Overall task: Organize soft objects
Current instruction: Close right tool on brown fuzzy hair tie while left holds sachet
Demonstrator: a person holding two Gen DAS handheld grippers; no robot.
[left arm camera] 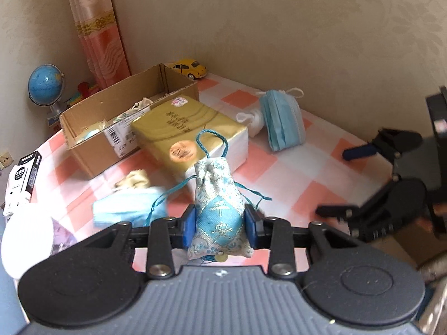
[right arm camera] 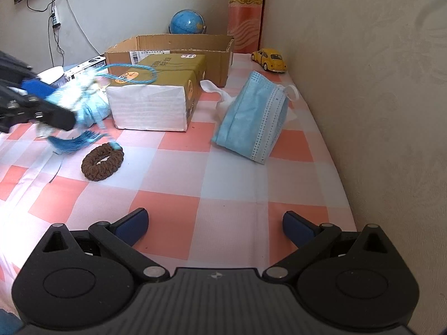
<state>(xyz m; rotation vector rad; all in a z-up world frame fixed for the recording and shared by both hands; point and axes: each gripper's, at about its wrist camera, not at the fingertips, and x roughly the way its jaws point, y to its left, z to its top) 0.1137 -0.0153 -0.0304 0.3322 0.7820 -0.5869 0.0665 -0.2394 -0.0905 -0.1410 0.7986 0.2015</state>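
My left gripper [left arm camera: 219, 224] is shut on a blue and silver brocade sachet pouch [left arm camera: 219, 195], held above the checked tablecloth; its cord loop points toward the gold box. The right wrist view shows the pouch blurred [right arm camera: 83, 95] at the left, with its blue tassel [right arm camera: 75, 141] hanging. My right gripper [right arm camera: 215, 227] is open and empty, low over the cloth; it shows in the left wrist view [left arm camera: 360, 178] at the right. A bundle of blue face masks [right arm camera: 251, 120] lies by the wall. A brown scrunchie [right arm camera: 102, 161] lies on the cloth. An open cardboard box [left arm camera: 92, 128] holds some soft items.
A gold and white box [left arm camera: 192, 136] lies in front of the cardboard box. A yellow toy car [left arm camera: 191, 67], a globe [left arm camera: 44, 83] and a curtain [left arm camera: 97, 28] stand at the back. Another blue mask [left arm camera: 128, 205] and a black-and-white carton [left arm camera: 23, 176] lie at left. Wall runs along the right.
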